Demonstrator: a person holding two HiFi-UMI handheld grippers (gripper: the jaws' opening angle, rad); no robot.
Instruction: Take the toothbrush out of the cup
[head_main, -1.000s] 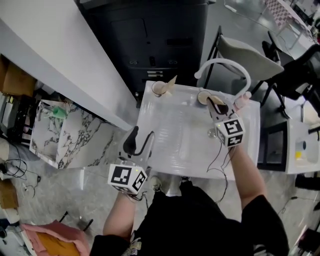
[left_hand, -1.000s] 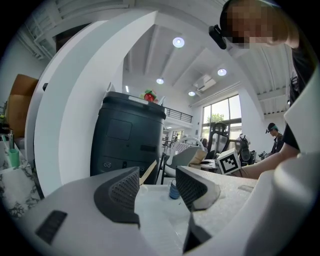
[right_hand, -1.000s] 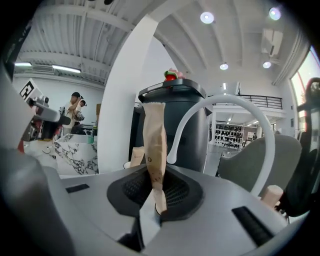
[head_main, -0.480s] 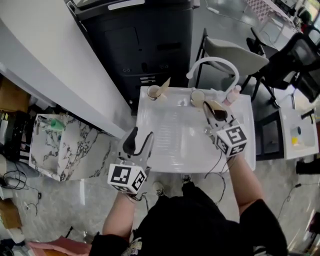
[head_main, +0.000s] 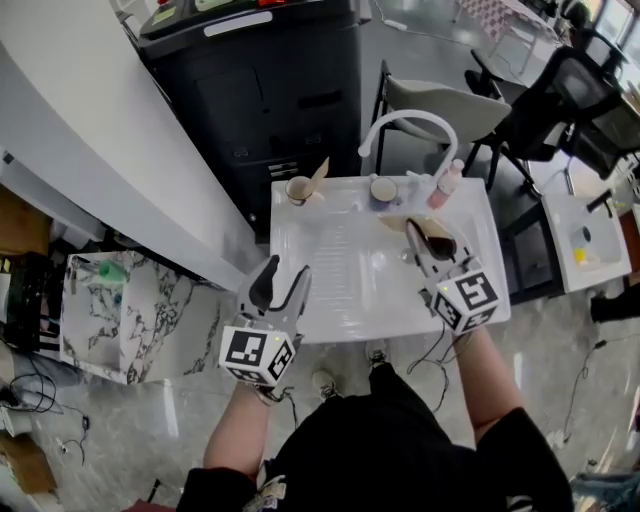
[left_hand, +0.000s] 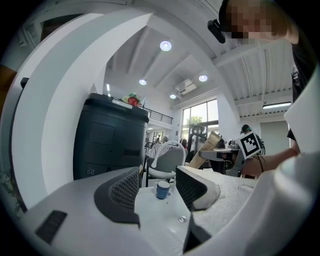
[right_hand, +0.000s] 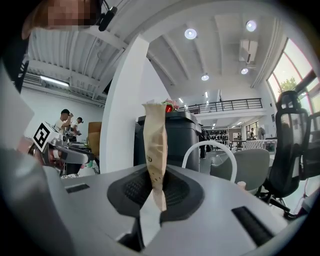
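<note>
Already clear of the cup (head_main: 383, 188), the paper-wrapped toothbrush (right_hand: 154, 145) sits pinched in the narrow right hand-held gripper (head_main: 425, 232) above the bench (head_main: 345, 270). The left hand-held gripper (head_main: 286, 272) gapes wide and empty, parked aside.

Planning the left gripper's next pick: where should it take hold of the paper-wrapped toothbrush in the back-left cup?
Probably the free upper end of the paper-wrapped toothbrush, above the rim of the cup. It leans toward the faucet, so come from above, jaws across the wrapper; the lower part is hidden inside the cup.
</note>
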